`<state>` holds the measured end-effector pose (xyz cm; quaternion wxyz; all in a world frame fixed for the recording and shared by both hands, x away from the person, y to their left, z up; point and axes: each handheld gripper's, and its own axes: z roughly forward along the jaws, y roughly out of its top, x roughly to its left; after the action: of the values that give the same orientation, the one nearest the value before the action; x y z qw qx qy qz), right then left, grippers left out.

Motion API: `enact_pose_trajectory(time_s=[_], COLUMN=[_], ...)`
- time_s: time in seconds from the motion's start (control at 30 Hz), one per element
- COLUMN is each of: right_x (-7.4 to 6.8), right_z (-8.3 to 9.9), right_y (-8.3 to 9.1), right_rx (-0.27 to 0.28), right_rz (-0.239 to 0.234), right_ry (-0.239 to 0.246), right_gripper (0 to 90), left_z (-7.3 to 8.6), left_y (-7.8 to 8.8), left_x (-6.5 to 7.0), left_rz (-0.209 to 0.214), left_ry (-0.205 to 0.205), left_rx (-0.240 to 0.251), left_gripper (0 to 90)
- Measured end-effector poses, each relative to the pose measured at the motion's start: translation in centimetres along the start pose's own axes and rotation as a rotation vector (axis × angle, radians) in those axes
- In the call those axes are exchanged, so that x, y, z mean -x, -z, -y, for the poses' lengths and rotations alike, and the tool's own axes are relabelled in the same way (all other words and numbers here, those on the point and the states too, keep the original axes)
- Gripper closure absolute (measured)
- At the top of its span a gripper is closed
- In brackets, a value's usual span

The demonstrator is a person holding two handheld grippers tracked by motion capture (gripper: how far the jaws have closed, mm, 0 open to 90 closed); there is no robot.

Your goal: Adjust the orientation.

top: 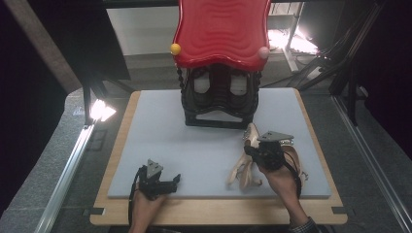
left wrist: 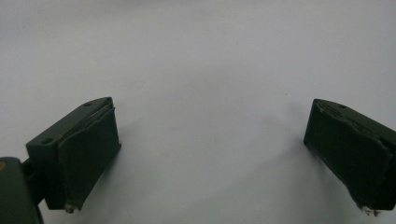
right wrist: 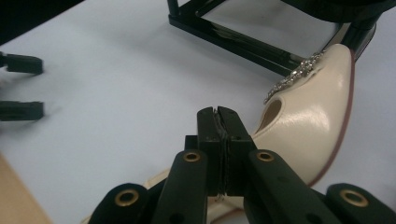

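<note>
A cream pointed high-heeled shoe (right wrist: pixel 313 126) with a sparkly trim lies on the grey mat (top: pixel 194 141), its toe (top: pixel 251 132) close to the base of the black shoe rack (top: pixel 218 104). My right gripper (right wrist: pixel 218 112) has its jaws pressed together on the thin side edge of this shoe; from above, the right gripper (top: pixel 250 148) sits over the shoe's middle. A second cream shoe (top: pixel 240 175) lies on its side just left of my right hand. Near the mat's front edge my left gripper (top: pixel 177 179) rests open, and its jaws (left wrist: pixel 210 154) stand wide apart over bare mat.
The rack's black base bar (right wrist: pixel 243 39) runs close ahead of the held shoe. A red wavy top (top: pixel 221 31) with a yellow ball and a pink ball overhangs the rack. The wooden table (top: pixel 218 211) borders the mat. The left gripper (right wrist: pixel 23 86) shows far off.
</note>
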<state>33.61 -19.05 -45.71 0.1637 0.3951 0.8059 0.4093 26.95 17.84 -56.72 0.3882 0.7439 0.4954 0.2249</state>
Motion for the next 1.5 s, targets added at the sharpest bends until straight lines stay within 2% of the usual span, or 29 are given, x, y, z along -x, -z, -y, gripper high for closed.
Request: enact_pose_trajectory(time_s=[0.17,0.3,0.47,0.8,0.87,0.93,1.03,1.17,1.27,1.43,1.5], right_x=[-0.1,-0.1,0.3,2.3,2.7,2.9,3.0,3.1,3.3,4.0,4.6], right_z=[0.1,0.1,0.1,0.0,0.1,0.2,0.1,-0.4,-0.8,-1.3,-1.2], right_y=[-1.4,-1.6,-1.1,0.5,0.7,0.9,1.5,2.5,3.4,4.7,5.2], right_rx=[-0.025,-0.029,-0.034,-0.070,-0.093,-0.094,-0.076,-0.049,-0.038,-0.019,-0.009], right_rz=[0.022,0.027,0.066,0.135,0.134,0.131,0.120,0.120,0.130,0.154,0.183], right_ry=[0.001,-0.015,-0.021,-0.085,-0.104,-0.113,-0.127,-0.118,-0.107,-0.091,-0.075], right_gripper=[87.2,87.4,87.2,82.9,82.0,81.9,81.0,78.6,74.4,62.4,55.8], left_z=[0.0,0.0,0.0,0.0,0.0,0.0,0.0,0.0,0.0,0.0,0.0], left_y=[0.0,0.0,0.0,0.0,0.0,0.0,0.0,0.0,0.0,0.0,0.0], left_x=[0.0,0.0,0.0,0.0,0.0,0.0,0.0,0.0,0.1,0.2,0.2], left_rz=[0.000,0.000,-0.001,-0.001,-0.001,-0.001,-0.001,-0.002,-0.002,-0.008,-0.009], left_ry=[-0.001,-0.001,-0.001,-0.002,-0.002,-0.002,-0.002,-0.002,0.003,0.001,0.003], left_rx=[0.000,0.000,0.000,0.000,0.000,0.000,0.000,-0.001,0.002,0.001,0.004], left_gripper=[2.9,2.9,3.0,3.0,3.0,3.0,3.0,3.0,3.0,3.3,3.3])
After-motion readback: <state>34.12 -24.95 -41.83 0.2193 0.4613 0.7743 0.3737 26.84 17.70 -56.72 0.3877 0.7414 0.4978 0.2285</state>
